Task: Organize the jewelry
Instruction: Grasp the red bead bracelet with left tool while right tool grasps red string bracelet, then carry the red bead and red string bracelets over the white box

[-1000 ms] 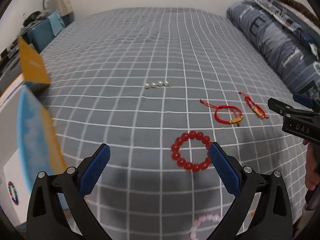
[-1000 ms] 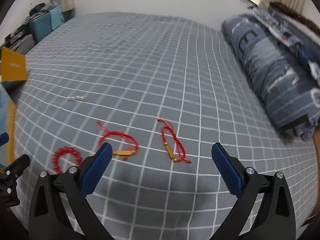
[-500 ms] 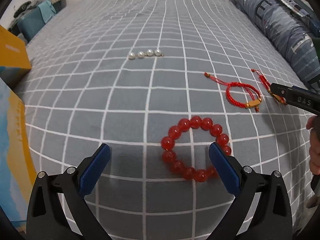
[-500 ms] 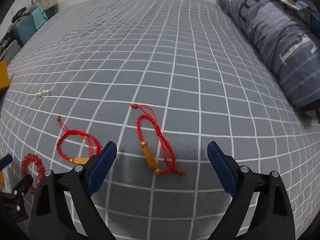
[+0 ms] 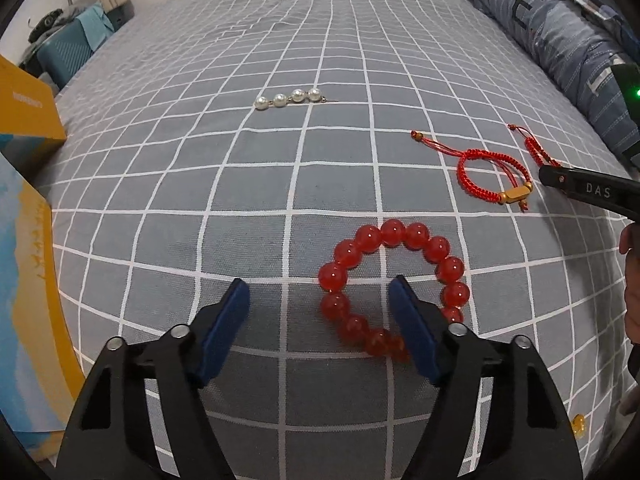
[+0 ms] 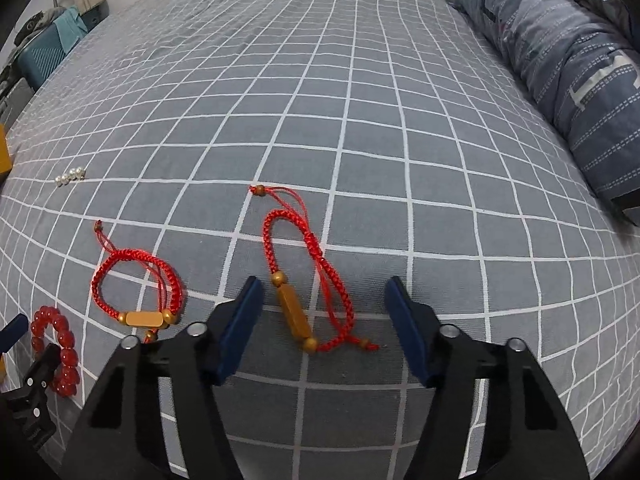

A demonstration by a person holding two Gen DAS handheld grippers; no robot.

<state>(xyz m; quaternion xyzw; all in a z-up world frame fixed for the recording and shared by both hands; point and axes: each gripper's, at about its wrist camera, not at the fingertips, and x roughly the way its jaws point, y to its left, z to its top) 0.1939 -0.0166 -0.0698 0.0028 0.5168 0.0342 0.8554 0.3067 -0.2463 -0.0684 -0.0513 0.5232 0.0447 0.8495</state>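
both grippers dropped closer; left gripper (image 5: 318, 300) closing astride bead bracelet (image 5: 394, 288); right gripper (image 6: 323, 302) closing around cord bracelet (image 6: 306, 276).

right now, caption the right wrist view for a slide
Right tongs closing around a red braided cord bracelet on the grid-patterned bedsheet.

Left tongs (image 5: 318, 304): black plastic arms, triangular cutouts, silver screws, blue ribbed pads. Right tongs (image 6: 324, 306): same build; white "DAS" lettering on one arm, seen from the left wrist.
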